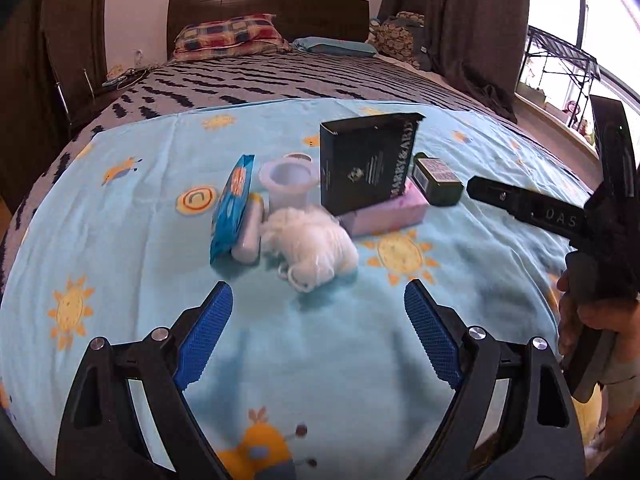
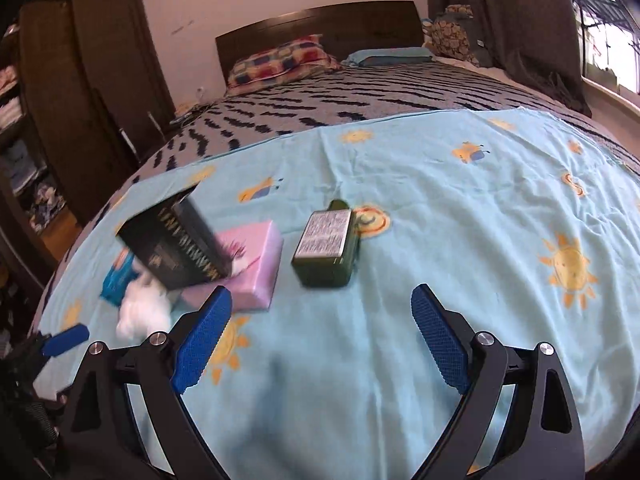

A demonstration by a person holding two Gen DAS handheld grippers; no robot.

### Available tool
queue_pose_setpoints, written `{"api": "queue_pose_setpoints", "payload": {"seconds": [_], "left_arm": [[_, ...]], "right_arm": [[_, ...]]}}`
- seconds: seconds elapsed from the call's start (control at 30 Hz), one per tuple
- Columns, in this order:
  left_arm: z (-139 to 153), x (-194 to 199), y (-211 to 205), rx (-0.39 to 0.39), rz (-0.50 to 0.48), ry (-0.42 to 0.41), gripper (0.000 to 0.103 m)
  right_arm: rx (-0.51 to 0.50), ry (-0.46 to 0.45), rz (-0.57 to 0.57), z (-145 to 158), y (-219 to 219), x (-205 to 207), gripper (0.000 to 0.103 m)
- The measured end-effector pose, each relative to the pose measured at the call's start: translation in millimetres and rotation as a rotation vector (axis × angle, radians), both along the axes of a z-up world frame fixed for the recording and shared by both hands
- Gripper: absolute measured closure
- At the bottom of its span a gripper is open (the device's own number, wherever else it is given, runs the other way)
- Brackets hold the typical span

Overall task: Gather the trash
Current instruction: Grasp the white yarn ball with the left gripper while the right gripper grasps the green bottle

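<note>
The white crumpled wad lies on the blue sheet, near the pile's front edge, directly ahead of the left gripper, which is nearer. Both it and the right gripper are spread wide, empty.

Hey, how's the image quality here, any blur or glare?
Left wrist view: the fluffy white wad is smeared, and the window at right is blown out. Right wrist view: the leaning black cardboard box is motion-blurred. Both views bow at the edges.
</note>
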State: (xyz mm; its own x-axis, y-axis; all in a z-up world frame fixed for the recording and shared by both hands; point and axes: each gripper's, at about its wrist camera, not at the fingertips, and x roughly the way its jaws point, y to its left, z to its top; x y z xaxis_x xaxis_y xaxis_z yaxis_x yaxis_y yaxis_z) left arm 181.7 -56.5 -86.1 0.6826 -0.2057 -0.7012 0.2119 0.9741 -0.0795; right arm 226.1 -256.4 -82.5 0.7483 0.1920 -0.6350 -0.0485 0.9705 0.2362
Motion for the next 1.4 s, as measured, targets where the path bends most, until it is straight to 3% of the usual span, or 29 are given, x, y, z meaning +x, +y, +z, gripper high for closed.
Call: {"api": "queue_pose_setpoints", "payload": {"seconds": [0.2, 0.37, 0.47, 0.57, 0.67, 1.0, 1.4], "left_arm": [[-10, 25, -11, 0.032, 0.03, 0.019, 0.029], [-22, 41, -14, 0.044, 0.053, 0.053, 0.047], [-25, 47, -16, 0.038, 0.049, 0.06, 0.052], [-26, 48, -20, 0.054, 0.035, 0.054, 0.057], [-25, 42, -18, 0.044, 0.019, 0.049, 0.059], [-5, -5, -4, 0.041, -0.036, -0.02, 0.06], [-3, -100, 7, 0.034, -0.13, -0.079, 0.06]], "right_arm": [[0.084, 0.059, -0.002, -4, 0, 39, 0.021], [0.066, 0.135, -0.016, -23, 7, 59, 0.031], [0.037, 0.167, -0.038, -34, 8, 64, 0.038], [0.02, 0.16, -0.041, -31, 9, 62, 0.057], [-0.01, 0.142, -0.02, -28, 11, 56, 0.057], [-0.053, 0.027, 0.084, -11, 16, 1, 0.057], [-0.039, -0.1, 0.224, 7, 22, -112, 0.057]]}}
